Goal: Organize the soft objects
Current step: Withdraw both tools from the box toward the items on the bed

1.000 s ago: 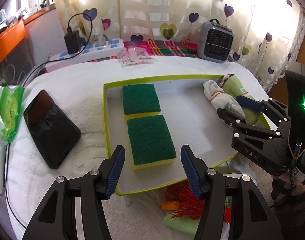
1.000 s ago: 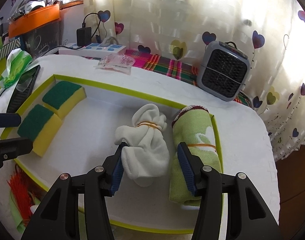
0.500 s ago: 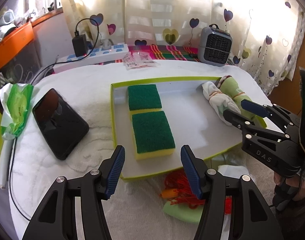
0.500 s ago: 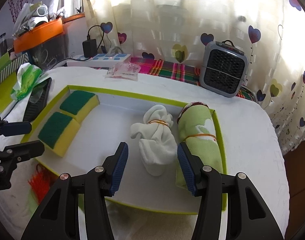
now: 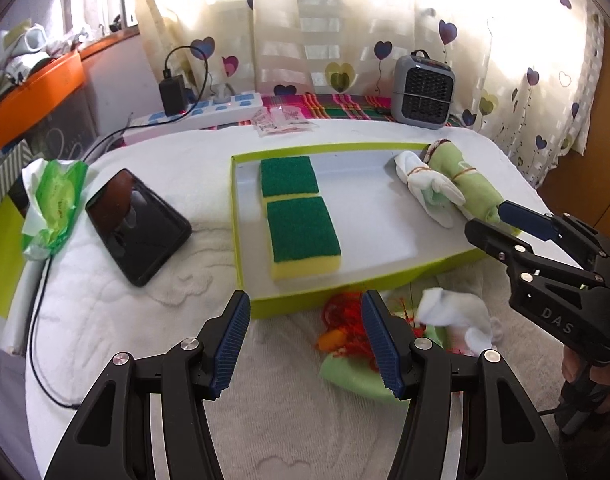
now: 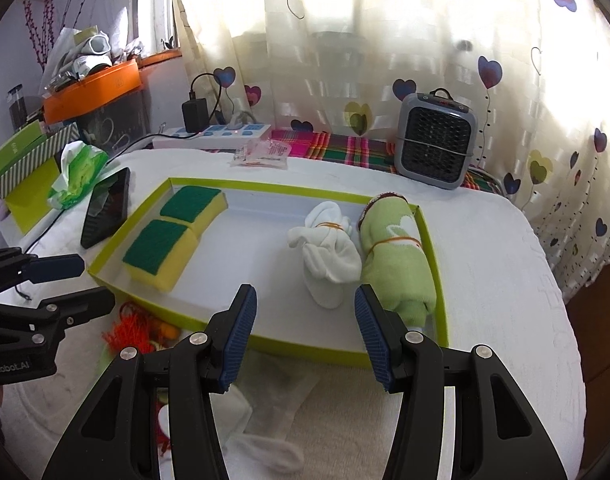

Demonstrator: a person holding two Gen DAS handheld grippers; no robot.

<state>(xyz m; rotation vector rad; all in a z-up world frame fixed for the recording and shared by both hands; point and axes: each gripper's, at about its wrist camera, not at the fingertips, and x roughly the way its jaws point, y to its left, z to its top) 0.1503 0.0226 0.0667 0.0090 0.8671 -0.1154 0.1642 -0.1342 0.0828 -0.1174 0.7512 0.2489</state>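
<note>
1. White towelling covers the table (image 5: 117,312), which is backed by a cream curtain (image 5: 305,32) printed with hearts; an orange shelf (image 5: 37,92) is seen at far left.
2. At the table's left edge a green tissue pack (image 5: 53,204) is laid, and just beside it a black phone (image 5: 139,226) rests on the cloth.
3. Behind these, a white power strip (image 5: 209,110) with a black charger (image 5: 172,94) plugged in is set along the back edge, with small clear packets (image 5: 281,118) near it.
4. A shallow tray with a lime-green rim (image 5: 241,248) is placed at the middle of the table.
5. In the tray's left part two green-topped yellow sponges (image 5: 301,232) are laid end to end, touching.
6. In the tray's right part a white sock bundle (image 6: 329,256) tied with a rubber band is set just beside a green rolled towel (image 6: 397,264), which lies against the right rim.
7. Outside the tray, at its near edge, loose soft things are piled on the cloth: a red-orange tassel (image 5: 345,320), a pale green cloth (image 5: 353,376) and a white sock (image 5: 457,312).
8. A grey mini heater (image 5: 423,92) is stood at the back right, on a plaid cloth (image 5: 345,102).
9. The left gripper (image 5: 305,344) is held above the bare cloth before the tray's near rim, its jaws spread with nothing between them.
10. The right gripper (image 6: 303,332) is held over the tray's near rim, short of the white bundle, jaws likewise spread and empty.
</note>
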